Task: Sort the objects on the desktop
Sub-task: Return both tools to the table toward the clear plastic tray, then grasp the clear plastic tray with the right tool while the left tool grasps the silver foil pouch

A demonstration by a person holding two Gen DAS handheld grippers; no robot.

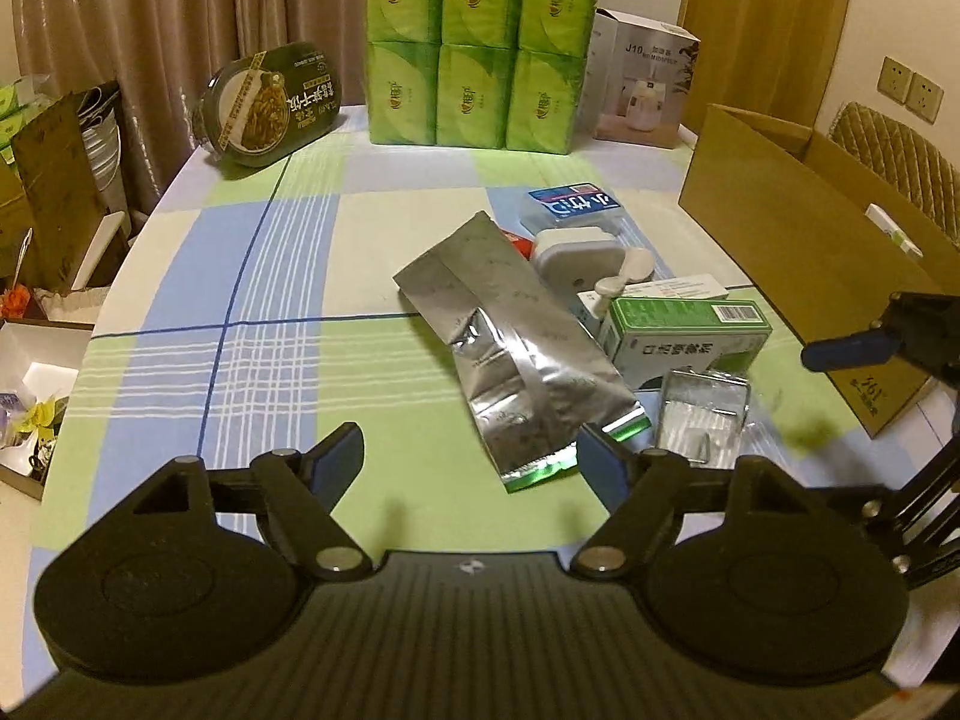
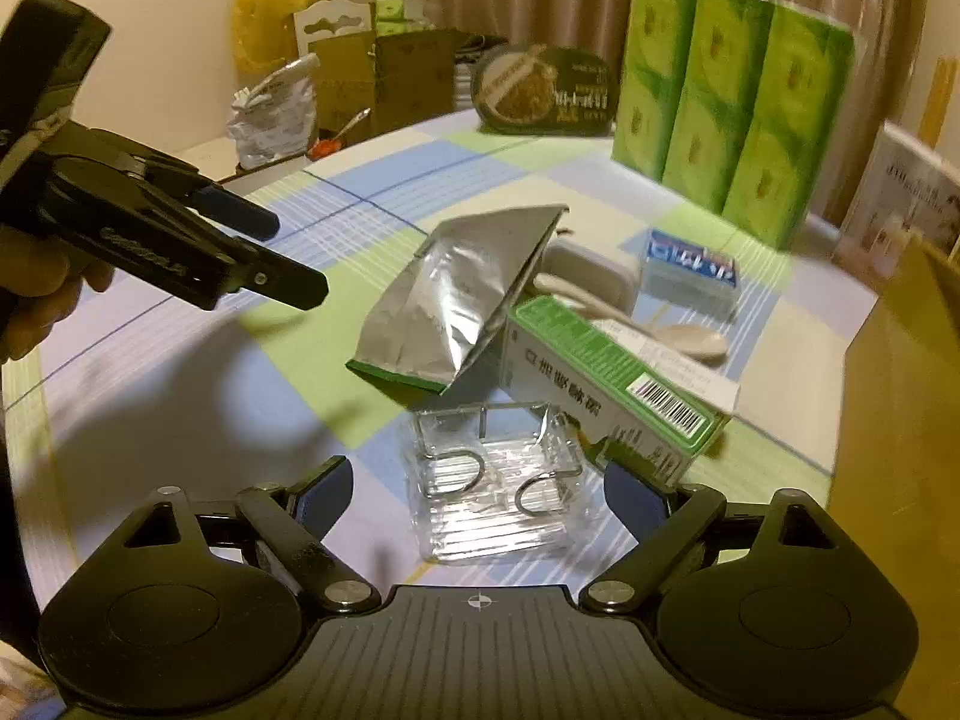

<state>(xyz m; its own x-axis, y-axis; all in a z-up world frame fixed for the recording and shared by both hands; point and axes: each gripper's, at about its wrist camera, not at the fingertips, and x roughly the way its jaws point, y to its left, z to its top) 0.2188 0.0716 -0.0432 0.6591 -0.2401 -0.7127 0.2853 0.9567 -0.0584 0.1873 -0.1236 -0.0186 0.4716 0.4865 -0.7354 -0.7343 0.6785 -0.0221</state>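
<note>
- Currently, both hand-held grippers are spread wide and hold nothing: the left hand-held gripper (image 1: 471, 456) hovers over the desk (image 1: 252, 276) at the near end of the foil pouch (image 1: 510, 348), and the right hand-held gripper (image 2: 477, 495) brackets the clear packet (image 2: 492, 492).
- Judge the step in hand as the pickup of the clear packet, which lies flat just beside the green box (image 2: 612, 384).
- Lower your right fingers along the packet's two sides before closing; the film looks slippery and thin.
- Keep the right-side finger off the green box, which sits close.
- Deliver toward the cardboard box (image 1: 798, 240) at the right edge, if that is your sorting target.
- Count visible: one foil pouch, one green box, one clear packet holding two metal hooks, one blue-labelled case (image 1: 570, 207), one white device (image 1: 579, 255).
</note>
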